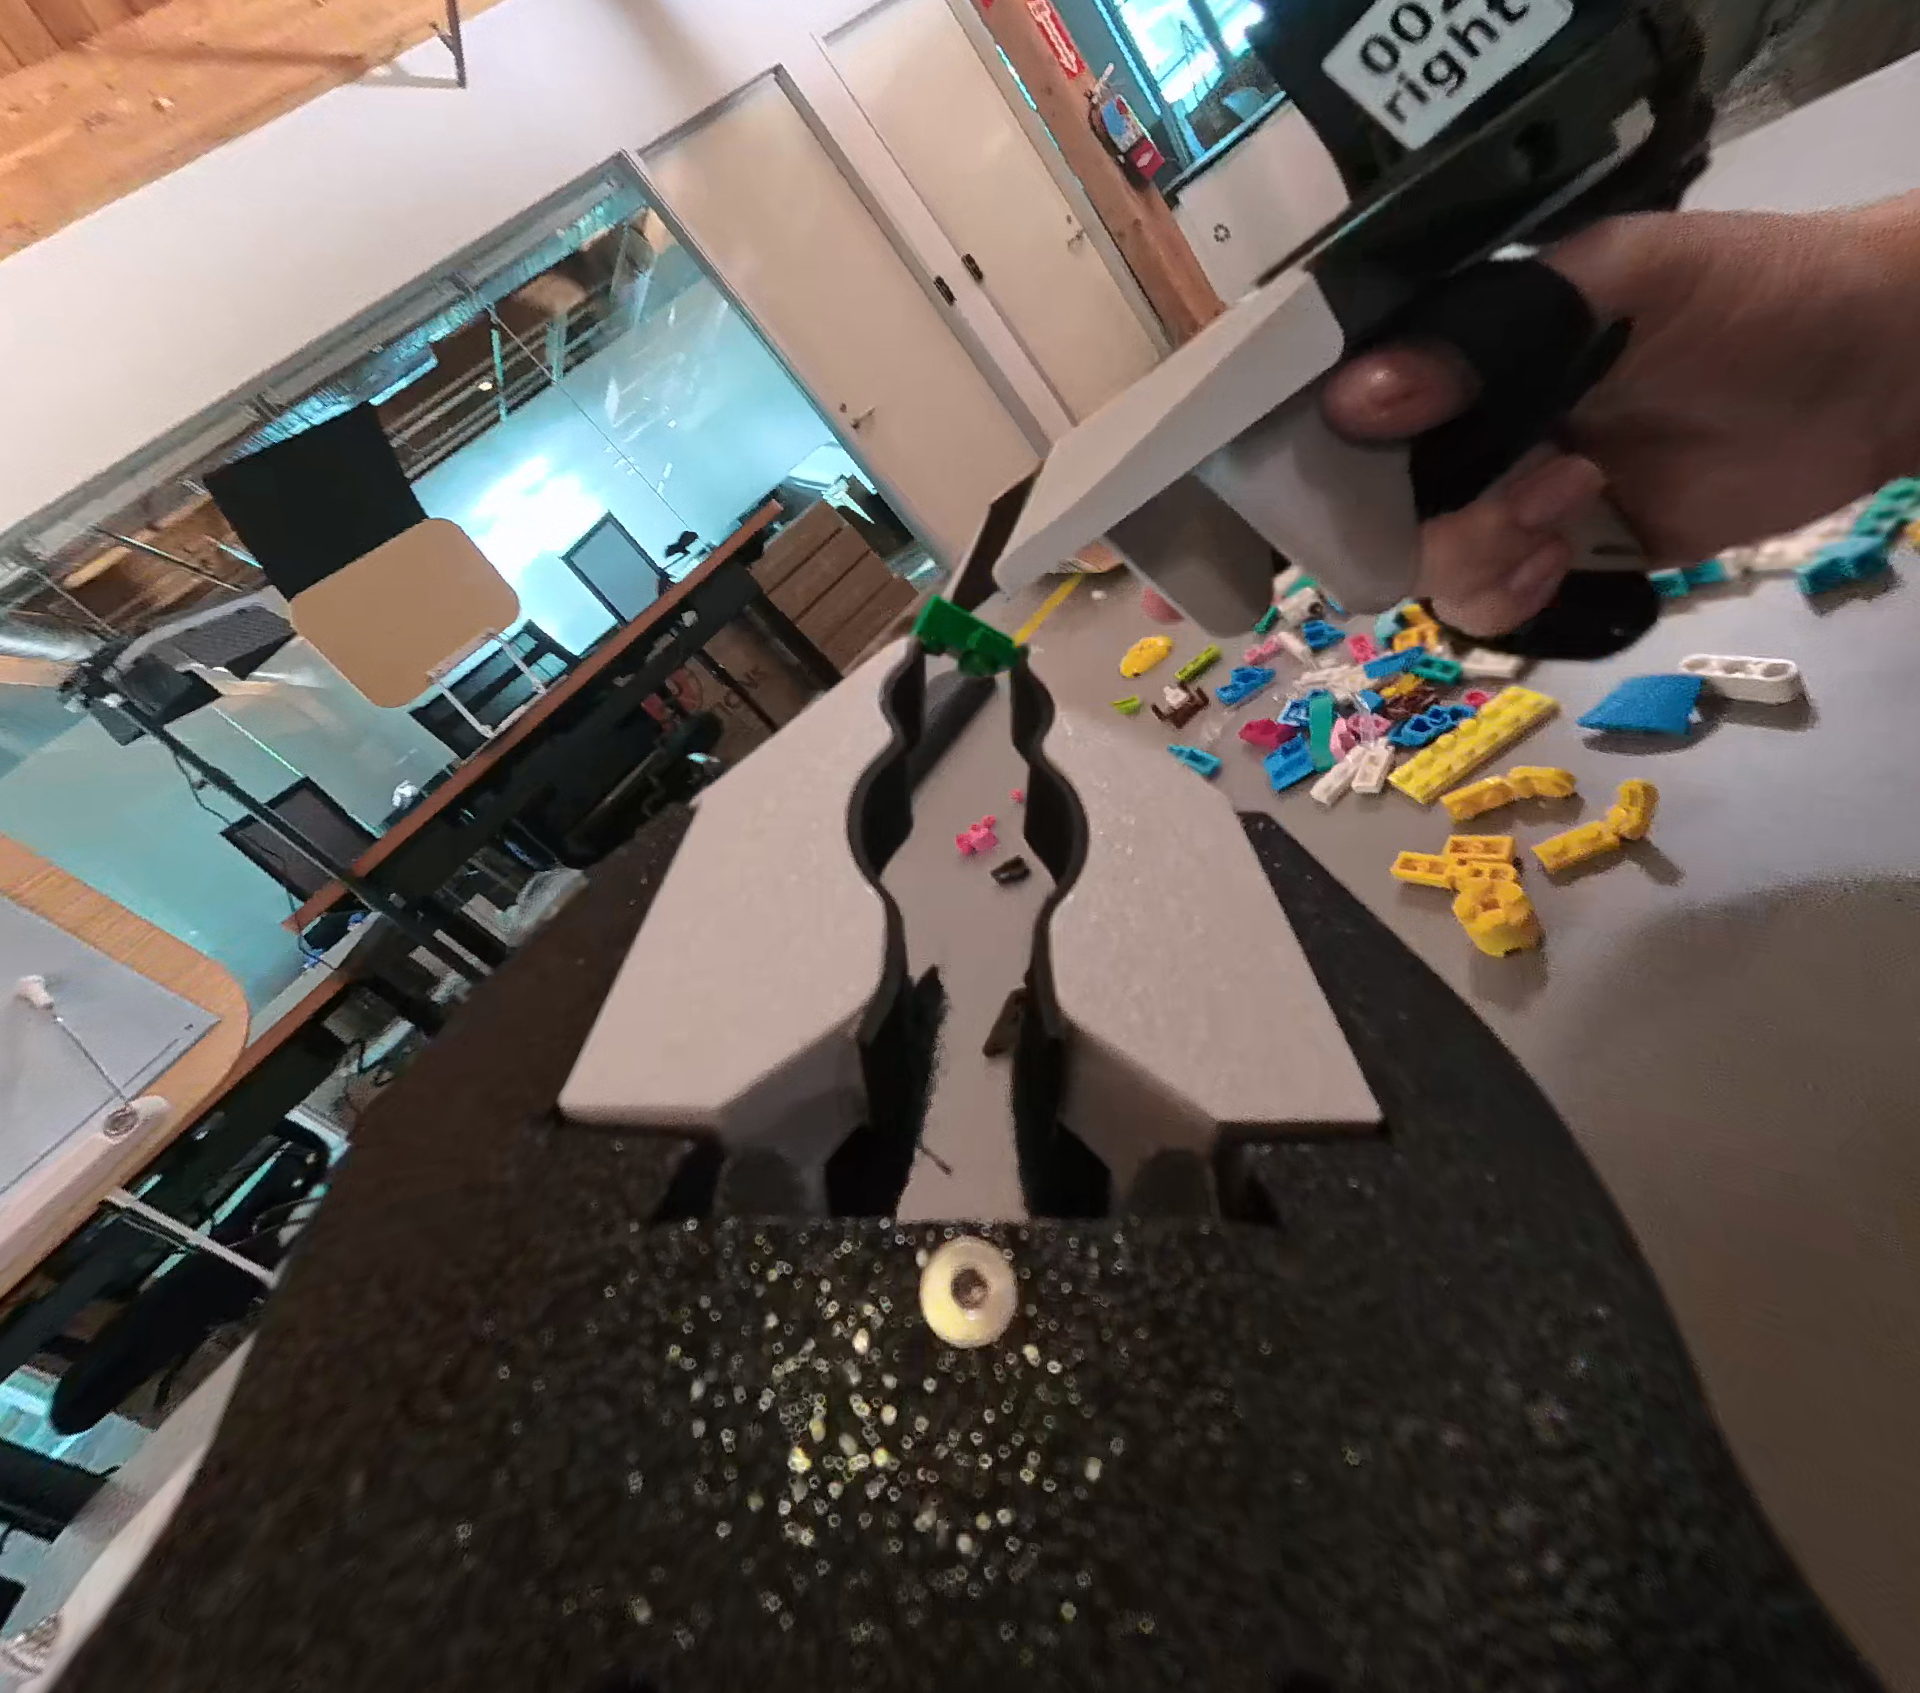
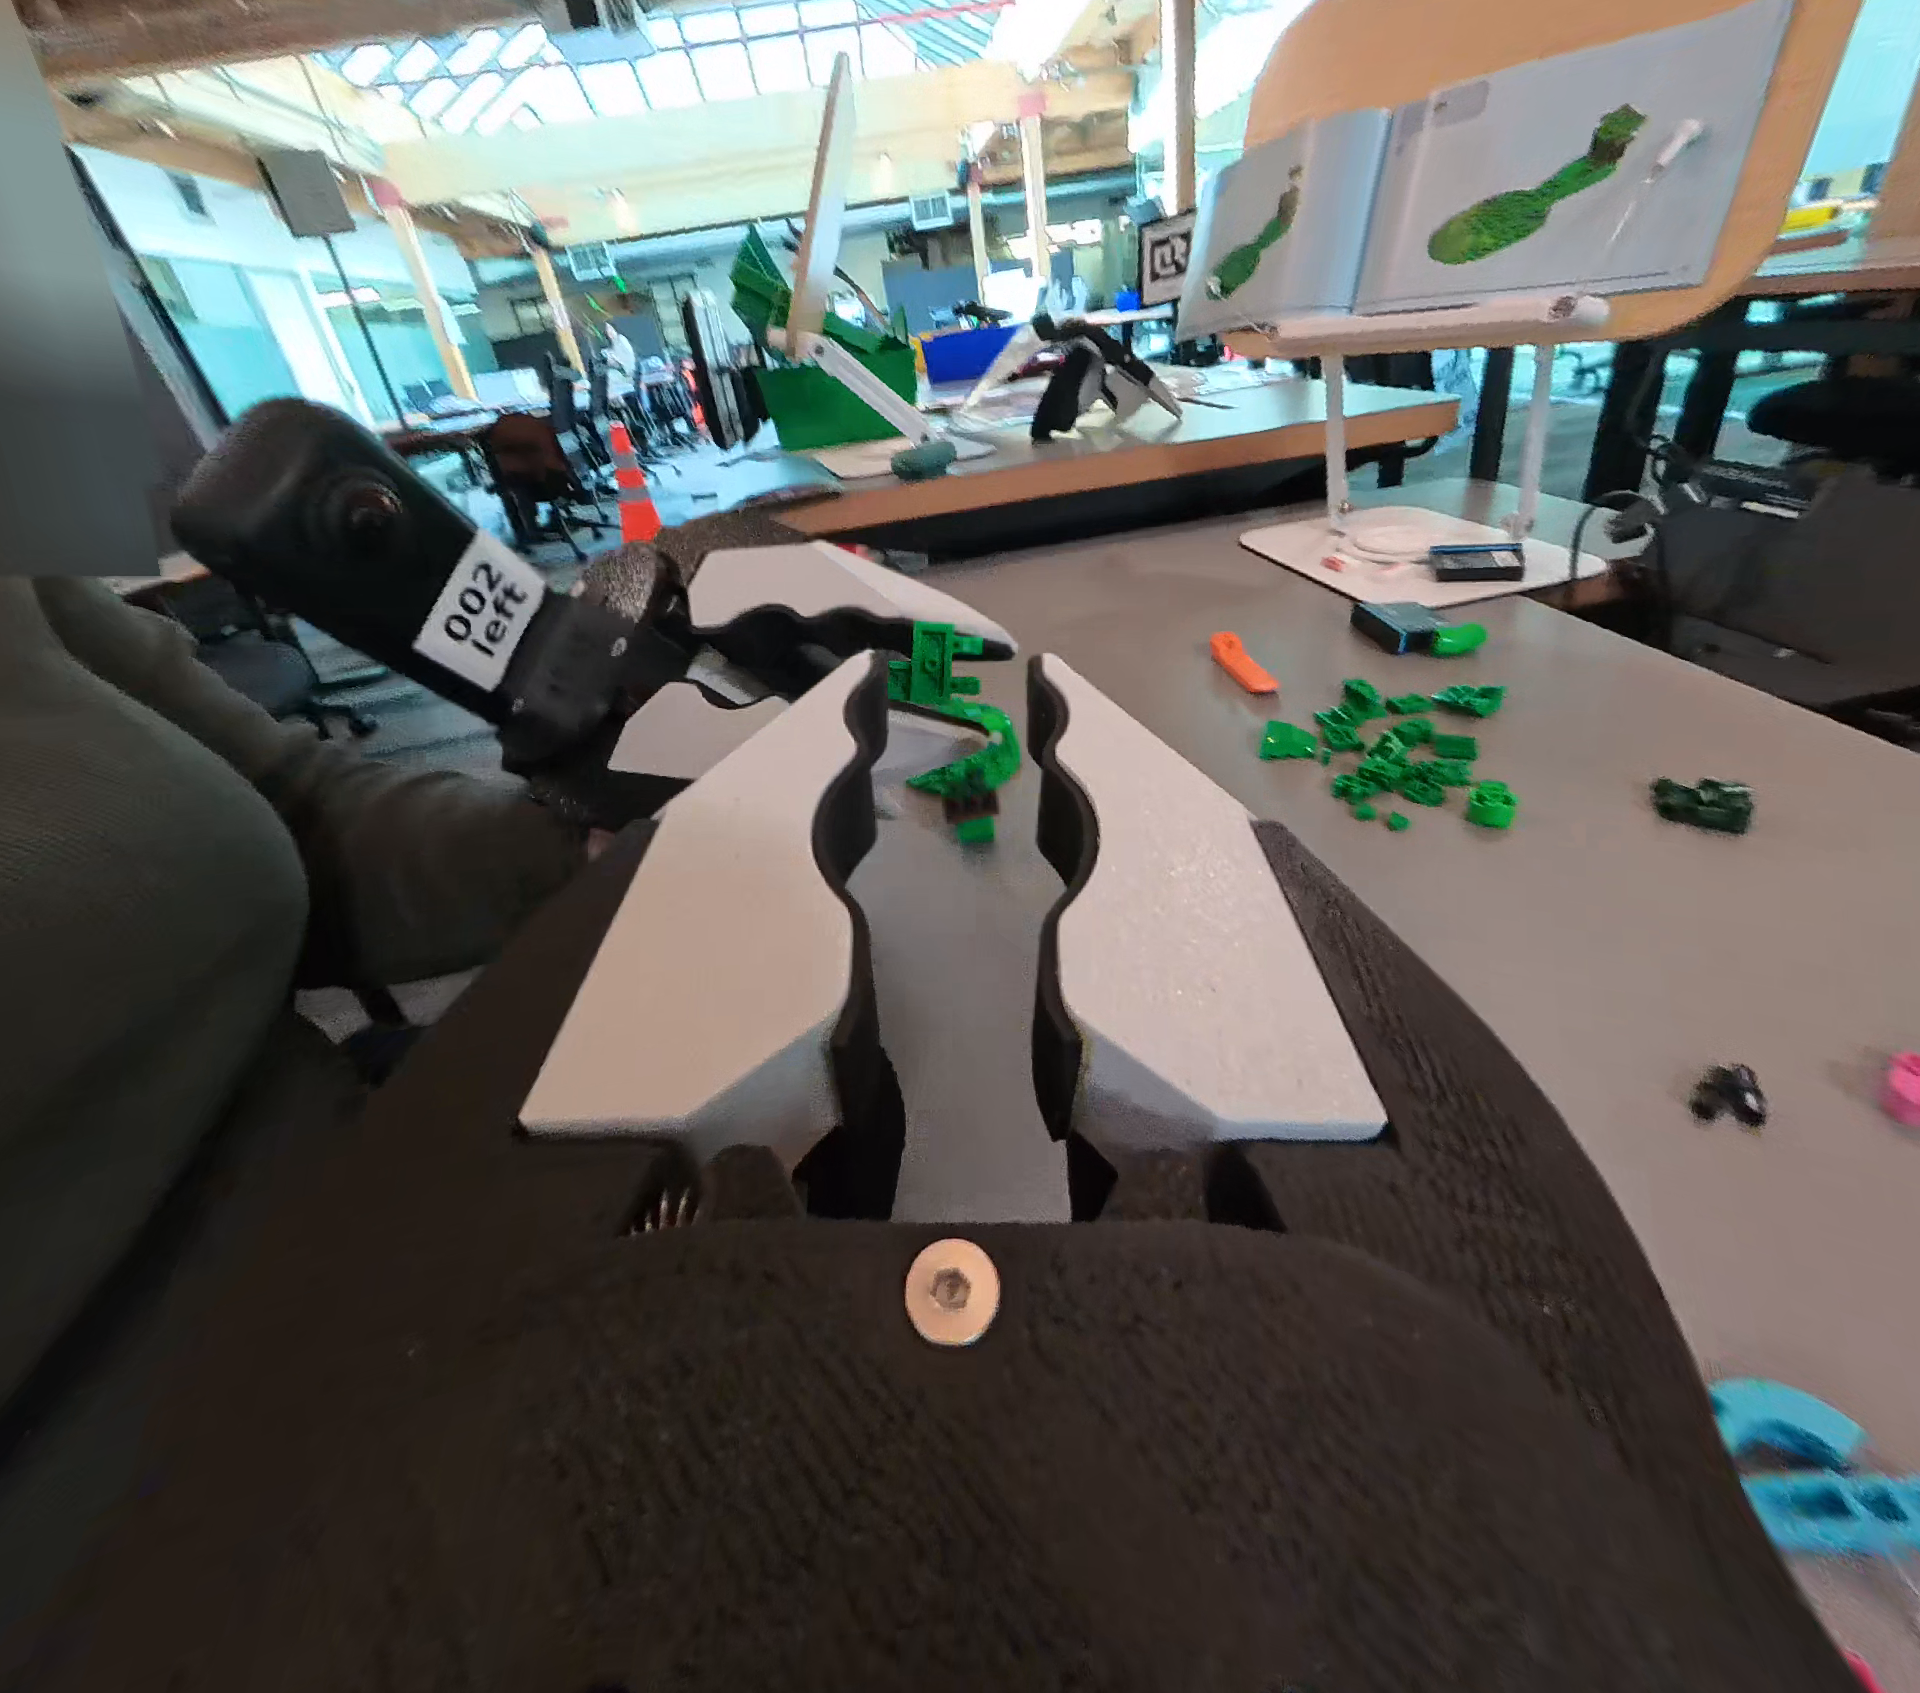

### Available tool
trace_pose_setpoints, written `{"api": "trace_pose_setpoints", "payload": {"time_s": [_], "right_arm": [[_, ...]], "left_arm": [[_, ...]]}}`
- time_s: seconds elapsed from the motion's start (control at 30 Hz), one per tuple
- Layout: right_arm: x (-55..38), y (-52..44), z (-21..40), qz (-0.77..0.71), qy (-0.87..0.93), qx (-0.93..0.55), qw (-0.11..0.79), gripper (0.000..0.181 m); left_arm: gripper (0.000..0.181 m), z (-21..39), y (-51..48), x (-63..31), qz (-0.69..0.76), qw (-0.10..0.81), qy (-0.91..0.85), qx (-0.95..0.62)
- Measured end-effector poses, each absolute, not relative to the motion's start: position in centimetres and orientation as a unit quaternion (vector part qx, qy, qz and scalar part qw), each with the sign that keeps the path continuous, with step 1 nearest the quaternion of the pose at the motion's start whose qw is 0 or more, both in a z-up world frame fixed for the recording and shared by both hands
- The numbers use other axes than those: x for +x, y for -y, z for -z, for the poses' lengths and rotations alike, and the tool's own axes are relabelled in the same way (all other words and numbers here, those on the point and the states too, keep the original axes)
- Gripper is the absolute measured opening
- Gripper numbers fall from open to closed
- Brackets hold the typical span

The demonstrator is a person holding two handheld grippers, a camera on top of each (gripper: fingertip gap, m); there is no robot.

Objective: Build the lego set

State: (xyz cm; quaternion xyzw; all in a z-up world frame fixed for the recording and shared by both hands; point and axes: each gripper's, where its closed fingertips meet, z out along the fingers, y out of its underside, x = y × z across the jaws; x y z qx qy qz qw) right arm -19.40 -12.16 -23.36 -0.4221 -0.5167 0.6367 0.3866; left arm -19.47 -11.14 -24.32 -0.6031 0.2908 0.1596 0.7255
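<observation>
My left gripper [image 1: 968, 651] is shut on a small green lego piece [image 1: 964, 633] at its fingertips and holds it above the grey table [image 1: 1714, 1072]. In the right wrist view the same piece [image 2: 932, 656] sits in the left gripper's tips [image 2: 977, 641], just in front of my right gripper [image 2: 954, 661], which is open and empty. A curved green lego assembly [image 2: 977, 755] lies on the table beyond the right fingers. In the left wrist view the right gripper's fingers [image 1: 1174, 417] hover close above and right of the held piece, in a person's hand [image 1: 1714, 396].
Several coloured loose bricks [image 1: 1351, 708] and yellow ones [image 1: 1475, 874] lie to the right. A pile of green pieces [image 2: 1392, 760], an orange separator tool [image 2: 1244, 663] and a dark green piece [image 2: 1704, 804] lie ahead. An open instruction booklet [image 2: 1507, 209] stands on a white stand [image 2: 1403, 552]. Both grippers' tips are close together, under 4 cm apart.
</observation>
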Motion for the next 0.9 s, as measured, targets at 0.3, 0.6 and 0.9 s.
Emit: {"api": "trace_pose_setpoints", "payload": {"time_s": [0.3, 0.6, 0.9], "right_arm": [[-19.2, 13.0, 25.4, -0.63, 0.557, -0.446, 0.305, 0.018], [-19.4, 12.7, 25.4, -0.612, 0.558, -0.45, 0.334, 0.012], [-19.5, 12.1, 24.6, -0.567, 0.56, -0.431, 0.424, 0.012]], "left_arm": [[0.014, 25.9, 11.1, -18.6, -0.113, 0.702, -0.337, -0.617], [0.015, 25.9, 11.1, -18.7, -0.103, 0.706, -0.325, -0.62], [0.012, 25.2, 11.3, -18.8, -0.025, 0.724, -0.257, -0.64]]}}
